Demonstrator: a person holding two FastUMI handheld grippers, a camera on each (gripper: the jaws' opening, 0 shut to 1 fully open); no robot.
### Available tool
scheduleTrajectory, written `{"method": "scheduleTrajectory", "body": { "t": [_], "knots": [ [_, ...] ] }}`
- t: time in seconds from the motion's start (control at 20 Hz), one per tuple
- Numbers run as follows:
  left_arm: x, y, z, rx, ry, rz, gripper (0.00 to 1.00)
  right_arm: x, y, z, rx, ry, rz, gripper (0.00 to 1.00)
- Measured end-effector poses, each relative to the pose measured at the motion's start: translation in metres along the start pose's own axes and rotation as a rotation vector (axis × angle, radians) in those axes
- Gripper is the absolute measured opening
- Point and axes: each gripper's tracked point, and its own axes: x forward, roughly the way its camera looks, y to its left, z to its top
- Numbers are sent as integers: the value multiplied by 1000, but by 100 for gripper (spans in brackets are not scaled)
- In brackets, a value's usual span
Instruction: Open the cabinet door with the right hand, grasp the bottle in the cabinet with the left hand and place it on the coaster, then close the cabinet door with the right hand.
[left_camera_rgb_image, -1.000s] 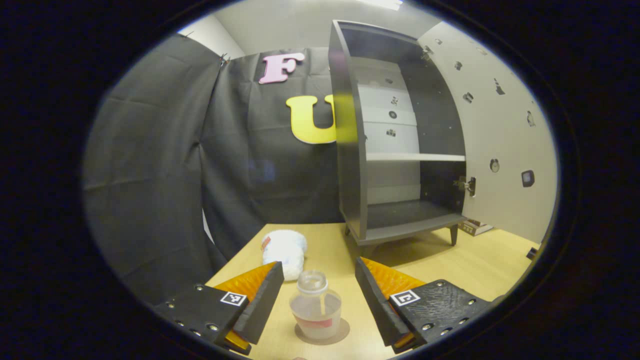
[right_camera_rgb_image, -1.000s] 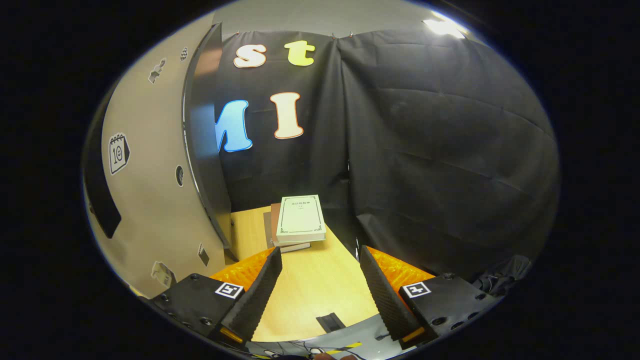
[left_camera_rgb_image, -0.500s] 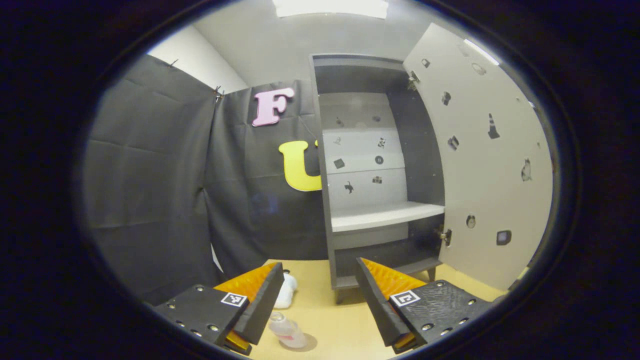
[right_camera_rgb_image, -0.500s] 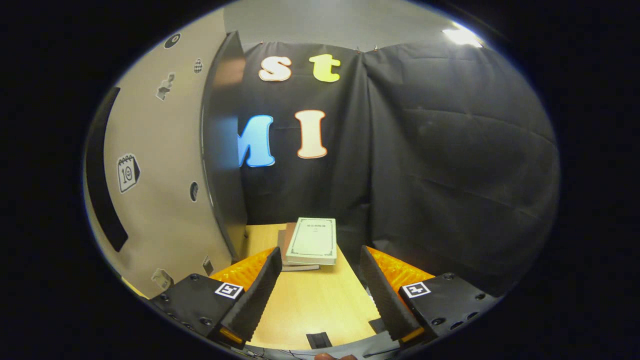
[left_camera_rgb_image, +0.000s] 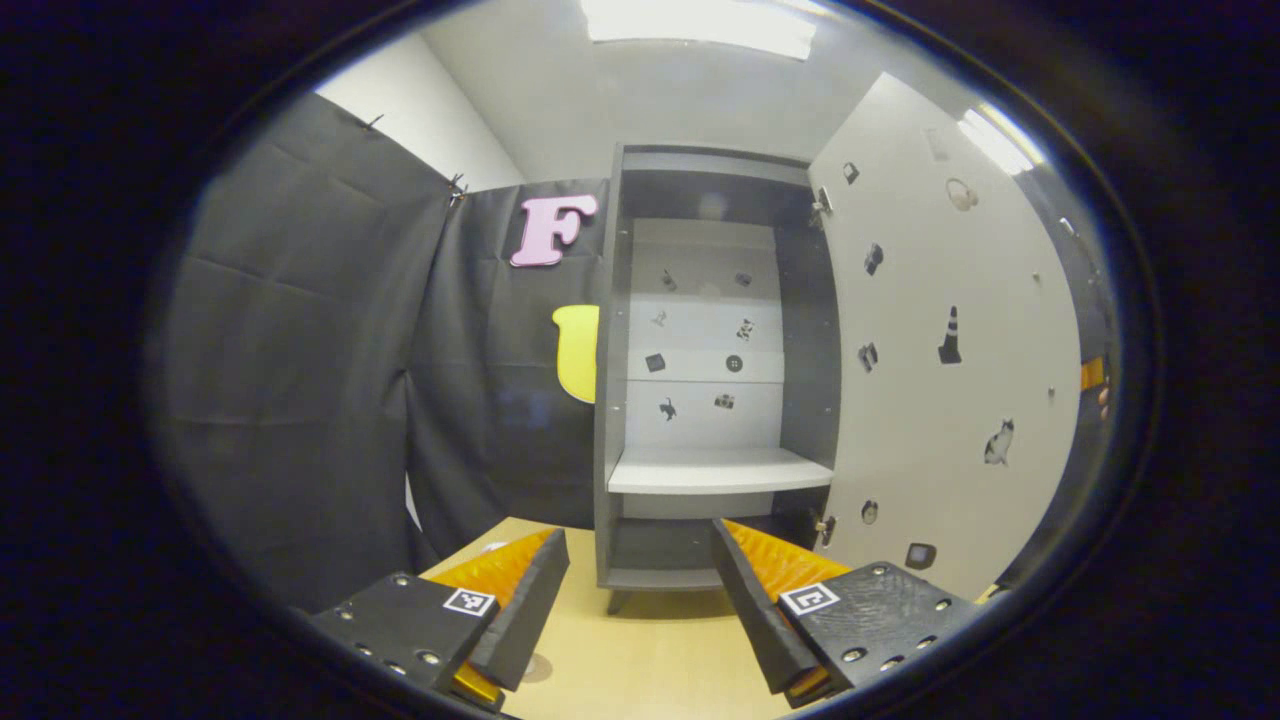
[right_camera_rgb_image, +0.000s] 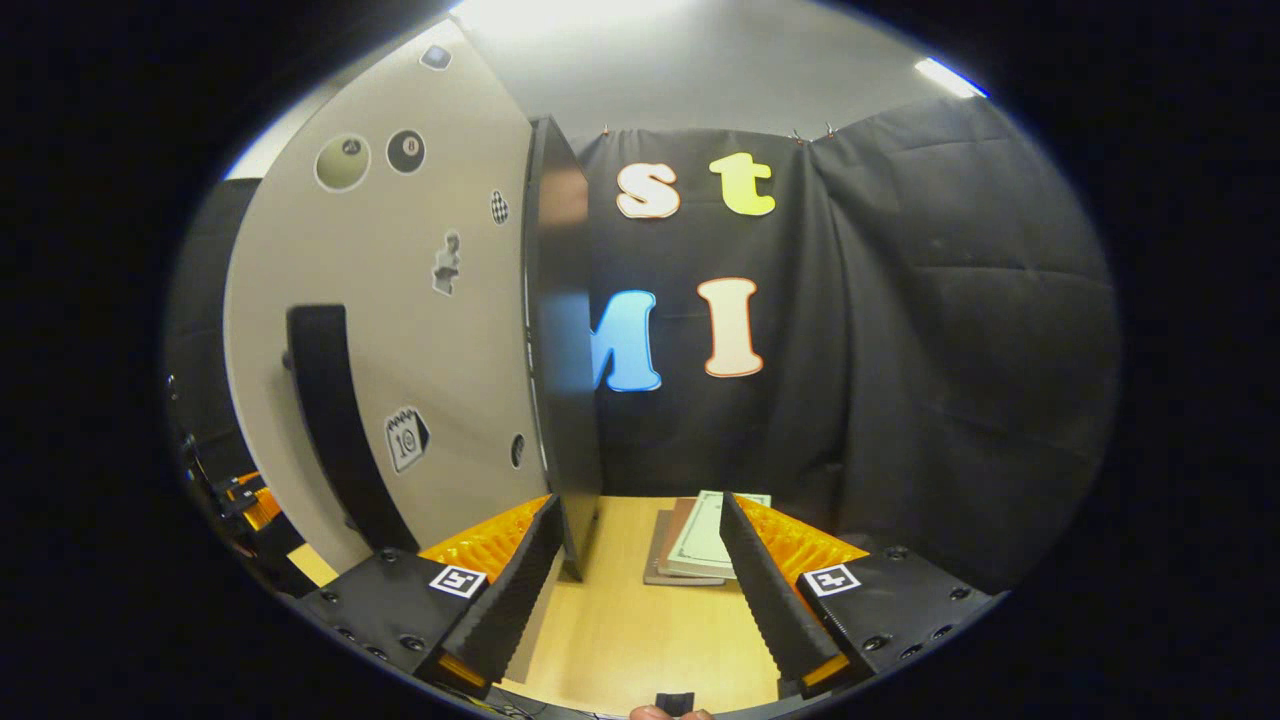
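With the cabinet door (right_camera_rgb_image: 400, 330) swung open for closing, the right gripper (right_camera_rgb_image: 632, 585) is held facing its edge, jaws wide apart and empty; the left gripper (left_camera_rgb_image: 640, 600) likewise.

A light wooden table (left_camera_rgb_image: 660, 660) runs along the near part of the left gripper view, and its surface shows again in the right gripper view. Black cloth (left_camera_rgb_image: 300, 400) hangs as the booth's wall to the left and behind, creased in broad folds, and fills the far and right side of the right gripper view too. Above it, a pale wall (left_camera_rgb_image: 430, 110) and ceiling carry a bright light panel (left_camera_rgb_image: 700, 20). In the right gripper view a small stack of books (right_camera_rgb_image: 700, 545) lies flat on the table, far from the camera and just in front of the cloth; the top one has a pale green cover.
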Motion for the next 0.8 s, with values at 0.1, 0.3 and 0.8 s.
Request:
{"method": "scheduleTrajectory", "body": {
  "t": [0.1,0.3,0.8],
  "knots": [
    [-9,-1,15,-26,-12,33,87,0,6,7,6,-17,50,99],
    [-17,7,38,-37,35,113,89,2,23,16,64,-30,127,93],
    [-1,63,65,-70,-5,199,87,-6,62,50,79,-71,190,98]
  ]
}}
